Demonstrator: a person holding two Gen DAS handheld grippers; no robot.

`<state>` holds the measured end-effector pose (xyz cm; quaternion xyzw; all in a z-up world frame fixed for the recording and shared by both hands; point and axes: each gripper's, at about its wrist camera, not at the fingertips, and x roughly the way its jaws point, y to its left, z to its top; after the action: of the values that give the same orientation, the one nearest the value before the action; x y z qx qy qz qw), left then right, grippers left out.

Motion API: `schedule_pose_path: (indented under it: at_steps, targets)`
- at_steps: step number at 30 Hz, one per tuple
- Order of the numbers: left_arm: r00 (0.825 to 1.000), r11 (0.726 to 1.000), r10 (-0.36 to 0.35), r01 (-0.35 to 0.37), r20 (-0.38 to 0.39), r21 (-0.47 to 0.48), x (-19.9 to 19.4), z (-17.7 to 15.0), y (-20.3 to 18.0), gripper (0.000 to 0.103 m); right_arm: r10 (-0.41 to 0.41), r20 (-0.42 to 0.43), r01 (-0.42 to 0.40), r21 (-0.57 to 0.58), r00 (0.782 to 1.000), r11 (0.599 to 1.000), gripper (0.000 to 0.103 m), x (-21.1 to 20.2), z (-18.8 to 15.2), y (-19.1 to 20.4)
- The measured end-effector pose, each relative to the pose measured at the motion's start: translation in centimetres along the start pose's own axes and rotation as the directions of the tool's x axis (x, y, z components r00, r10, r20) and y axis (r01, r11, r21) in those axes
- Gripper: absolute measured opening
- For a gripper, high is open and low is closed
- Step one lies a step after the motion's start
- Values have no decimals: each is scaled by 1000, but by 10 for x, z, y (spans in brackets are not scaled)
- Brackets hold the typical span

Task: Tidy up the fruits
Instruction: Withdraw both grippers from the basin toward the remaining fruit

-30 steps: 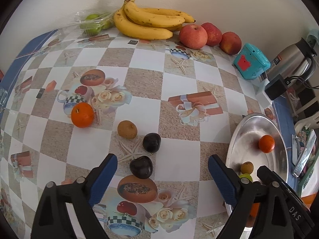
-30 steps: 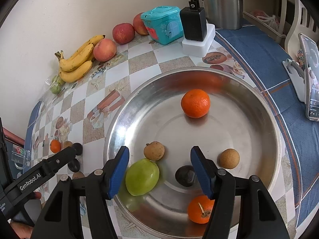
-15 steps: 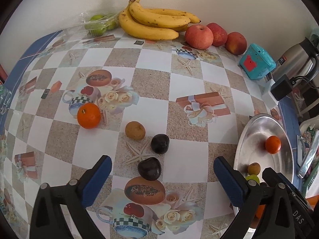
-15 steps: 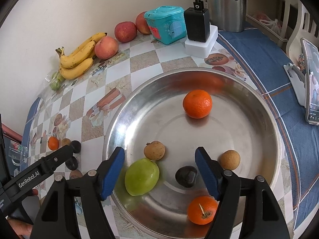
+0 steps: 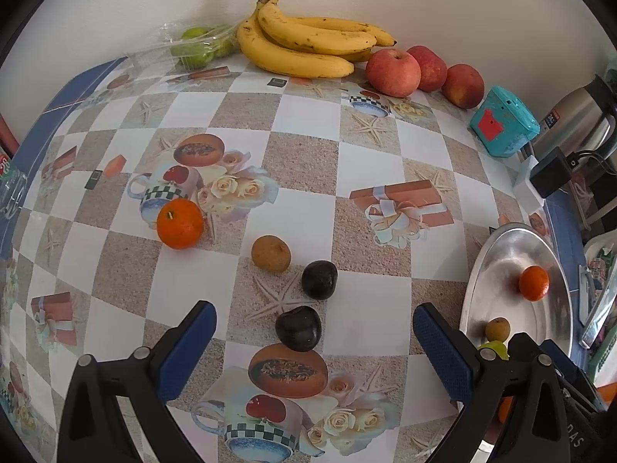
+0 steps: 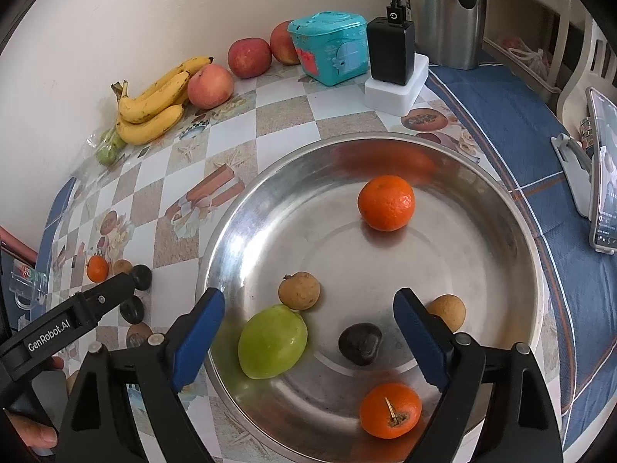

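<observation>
Steel bowl (image 6: 513, 231): green fruit (image 6: 272, 341) right-view only | left claw (image 5: 314, 333) apart | right claw (image 6: 308, 326) opening, empty

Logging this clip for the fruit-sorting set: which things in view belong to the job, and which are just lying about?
Part of the job:
- metal bowl, holding two tangerines, a green fruit, two brown fruits, one dark fruit
- loose tangerine, brown fruit, two dark fruits on the table
- possibly bananas, apples

Just lying about:
- teal box
- black charger
- steel kettle
- phone on stand
</observation>
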<state>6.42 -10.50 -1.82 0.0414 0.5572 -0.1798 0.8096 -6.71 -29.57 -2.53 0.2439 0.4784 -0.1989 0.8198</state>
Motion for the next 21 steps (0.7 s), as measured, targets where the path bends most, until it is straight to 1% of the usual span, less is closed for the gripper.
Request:
schedule_pose_path:
  at_steps: [3, 6, 8, 12, 16, 21]
  targets:
    - [1000, 1000, 8, -8, 2, 7, 0, 0, 0, 103, 0, 0, 0, 0, 1000, 1000, 90, 0, 0, 0]
    - [997, 996, 70, -72, 40, 60, -6, 2, -3, 103, 1, 0, -1, 1, 1000, 1000, 90, 0, -1, 0]
    - [994, 992, 89, -94, 60, 80, -10, 4, -3, 103, 1, -1, -1, 0, 1000, 1000, 90, 0, -1, 0]
    - [994, 993, 83, -88, 66, 78, -13, 7, 2, 103, 0, -5, 0, -3, 1000, 1000, 90, 1, -2, 2]
    - [992, 991, 102, -108, 76, 82, -17, 10, 7, 103, -3, -5, 3, -8, 1000, 1000, 90, 1, -2, 3]
    - [991, 992, 106, -111, 82, 61, -23, 16, 24, 103, 13, 0, -13, -17, 1000, 1000, 90, -1, -2, 8]
